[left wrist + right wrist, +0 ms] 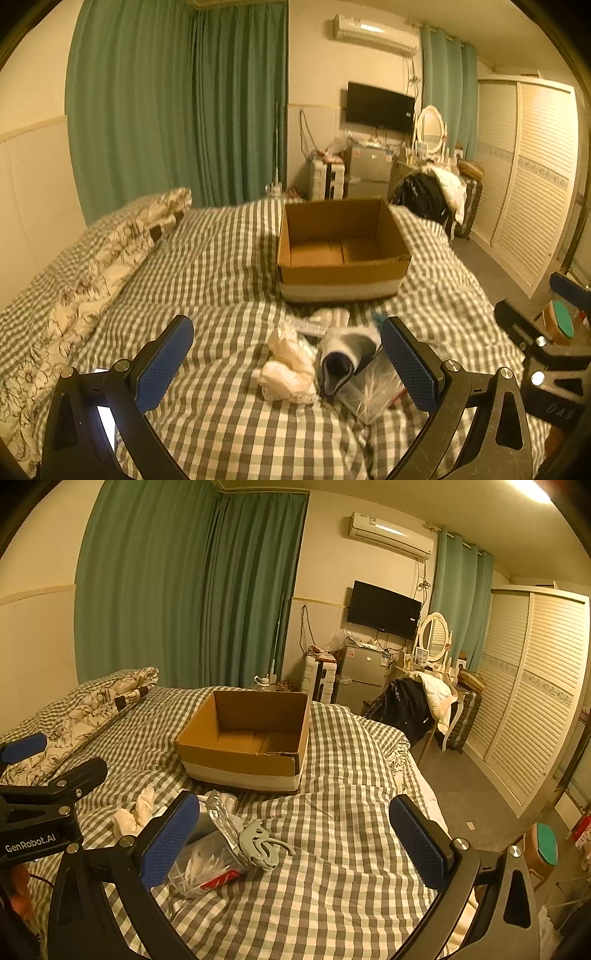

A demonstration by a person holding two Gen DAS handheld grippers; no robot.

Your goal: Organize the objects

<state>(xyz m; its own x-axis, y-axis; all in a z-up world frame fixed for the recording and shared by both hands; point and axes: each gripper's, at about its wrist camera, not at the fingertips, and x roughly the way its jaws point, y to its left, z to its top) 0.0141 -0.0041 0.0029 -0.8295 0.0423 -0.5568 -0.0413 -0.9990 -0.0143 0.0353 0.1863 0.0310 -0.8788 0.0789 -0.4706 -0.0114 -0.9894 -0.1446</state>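
An open cardboard box [343, 273] [240, 764] stands empty on the checked bed [221, 258]. In front of it lies a small pile: a cream lace cloth [288, 365] [133, 812], a rolled grey sock [343, 358], a clear plastic bag [369, 395] [207, 867] and a grey hook [262, 843]. My left gripper [288, 365] is open, its pads either side of the pile. My right gripper [295, 843] is open and empty, with the bag and hook by its left pad [168, 843].
A floral quilt [92, 266] lies along the bed's left side by the wall. Green curtains hang behind. A chair with clothes [413, 705], a fridge and a dresser stand beyond the bed. White wardrobe doors [535, 686] line the right, with floor between.
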